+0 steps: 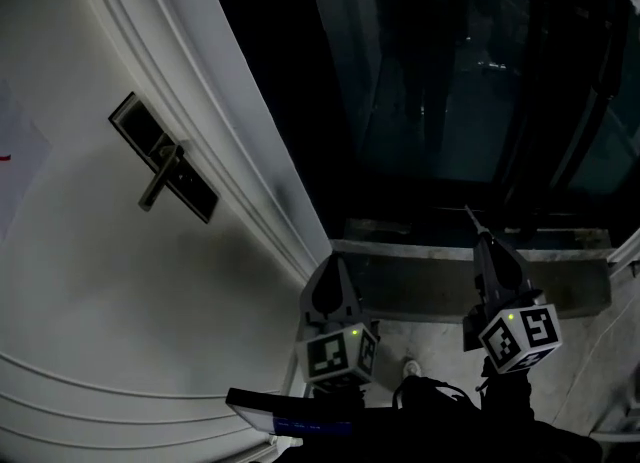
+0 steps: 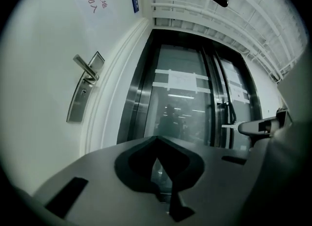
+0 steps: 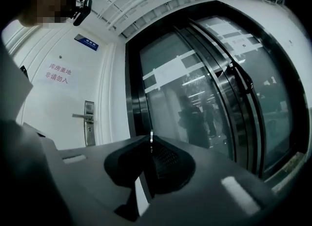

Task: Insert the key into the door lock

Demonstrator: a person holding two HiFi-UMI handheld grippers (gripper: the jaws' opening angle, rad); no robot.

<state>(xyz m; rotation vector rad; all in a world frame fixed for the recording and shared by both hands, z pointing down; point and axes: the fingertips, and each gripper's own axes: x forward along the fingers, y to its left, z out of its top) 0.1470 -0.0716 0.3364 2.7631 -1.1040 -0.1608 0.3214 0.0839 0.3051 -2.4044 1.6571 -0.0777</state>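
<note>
A white door point(image 1: 90, 281) fills the left of the head view. On it sits a dark lock plate point(image 1: 165, 158) with a lever handle point(image 1: 160, 179). My left gripper point(image 1: 335, 263) is shut and holds nothing. It hovers low beside the door frame, well below the lock. To its right, my right gripper point(image 1: 484, 241) is shut on a thin key point(image 1: 470, 217) that pokes past its tips toward the glass. The lock plate point(image 2: 82, 97) and handle point(image 2: 86, 67) lie far left of my left gripper point(image 2: 156, 139). The key point(image 3: 151, 135) juts from my right gripper point(image 3: 151, 141); the lock plate point(image 3: 89, 124) stands far left.
Dark glass sliding doors point(image 1: 470, 71) with black frames stand right of the white door; white tape strips point(image 2: 178, 79) cross them. A stone threshold point(image 1: 450, 251) runs below. A red-lettered notice point(image 3: 59, 73) and a blue plaque point(image 3: 86, 42) hang on the door. A shoe point(image 1: 411, 368) shows on the floor.
</note>
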